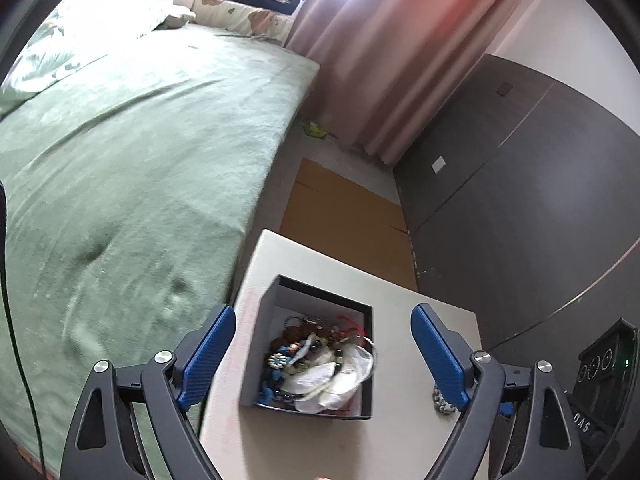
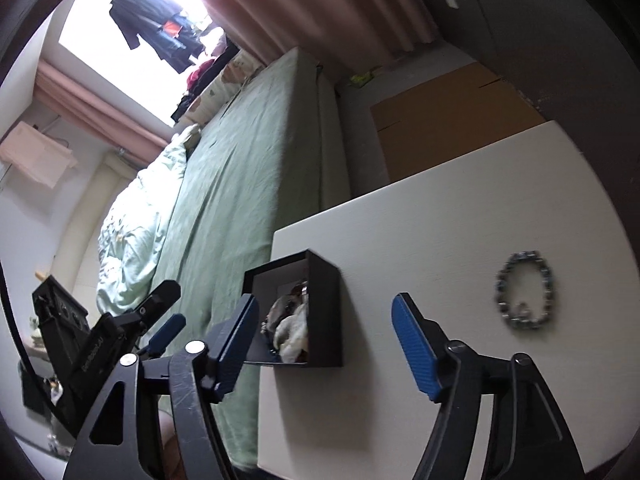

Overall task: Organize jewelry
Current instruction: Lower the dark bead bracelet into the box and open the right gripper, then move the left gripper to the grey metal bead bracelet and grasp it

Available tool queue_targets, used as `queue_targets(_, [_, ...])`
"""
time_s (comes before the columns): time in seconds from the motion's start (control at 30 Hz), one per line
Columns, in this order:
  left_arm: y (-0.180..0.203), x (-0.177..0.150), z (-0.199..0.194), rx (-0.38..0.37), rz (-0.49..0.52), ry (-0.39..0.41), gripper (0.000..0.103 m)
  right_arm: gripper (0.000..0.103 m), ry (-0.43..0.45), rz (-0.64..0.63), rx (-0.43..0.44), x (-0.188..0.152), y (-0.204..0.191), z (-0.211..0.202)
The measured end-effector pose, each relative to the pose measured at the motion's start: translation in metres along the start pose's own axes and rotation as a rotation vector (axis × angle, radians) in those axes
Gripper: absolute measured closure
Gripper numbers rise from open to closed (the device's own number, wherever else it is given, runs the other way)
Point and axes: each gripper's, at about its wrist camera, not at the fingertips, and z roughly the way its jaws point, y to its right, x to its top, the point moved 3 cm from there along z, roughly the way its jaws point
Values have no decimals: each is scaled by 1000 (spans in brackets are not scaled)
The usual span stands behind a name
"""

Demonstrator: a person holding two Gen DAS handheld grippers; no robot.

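Blue left fingers (image 1: 208, 360) stand spread over the dark box (image 1: 312, 412) of tangled jewelry on the white surface (image 1: 420, 320). Right fingers (image 2: 416, 356), also spread, hold nothing; the beaded bracelet (image 2: 525, 290) lies apart, best pinched by its rim.

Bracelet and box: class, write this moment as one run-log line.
left hand-held gripper: open above box | right hand-held gripper: open, empty | bracelet: on table, outside box
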Motion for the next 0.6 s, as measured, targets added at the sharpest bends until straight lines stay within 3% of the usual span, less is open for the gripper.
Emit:
queue_targets(0.13, [16,-8,-2,-17,19,8,6,24,24,23,-29,3,15,-18])
queue_targets(0.27, [36,-18,-5,-48,27,40,1,0,37,82,-57,4,38,-35])
queue_targets(0.5, [79,-35,-9,-122,87,62,0,0,92,187,-70,3,76,-66])
queue_targets(0.6, [92,-45,-5,-120,100,48,0,0,108,212,-69,3,90,-79])
